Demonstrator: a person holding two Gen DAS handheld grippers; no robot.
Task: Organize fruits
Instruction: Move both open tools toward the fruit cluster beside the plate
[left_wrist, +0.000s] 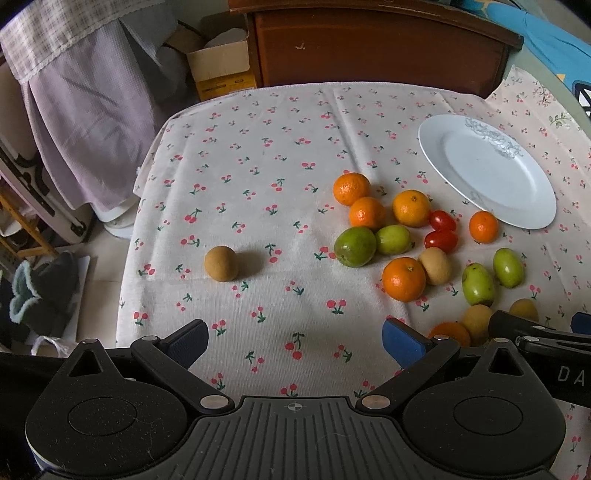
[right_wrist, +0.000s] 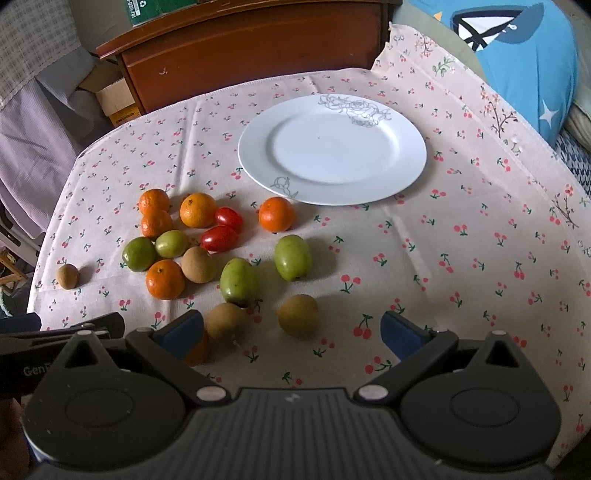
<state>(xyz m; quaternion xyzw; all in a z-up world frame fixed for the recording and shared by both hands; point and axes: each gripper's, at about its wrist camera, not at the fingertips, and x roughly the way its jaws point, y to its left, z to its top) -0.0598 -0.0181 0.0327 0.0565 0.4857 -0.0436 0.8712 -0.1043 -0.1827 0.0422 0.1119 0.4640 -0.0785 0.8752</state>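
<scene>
Nothing sorted yet: white plate (right_wrist: 406, 155) is sitting bare at the far side of the surface (right_wrist: 461, 266). Fruits (right_wrist: 207, 251) are lying loose on the cloth nearby, one brown fruit (left_wrist: 221, 263) well apart. Left tool (left_wrist: 295, 338) and right tool (right_wrist: 291, 328) are both hovering wide open, holding nothing.

white plate (right_wrist: 406, 155) with grey floral print; cherry-patterned cream tablecloth (right_wrist: 443, 258); orange mandarins (right_wrist: 165, 279); red tomatoes (right_wrist: 218, 238).
</scene>
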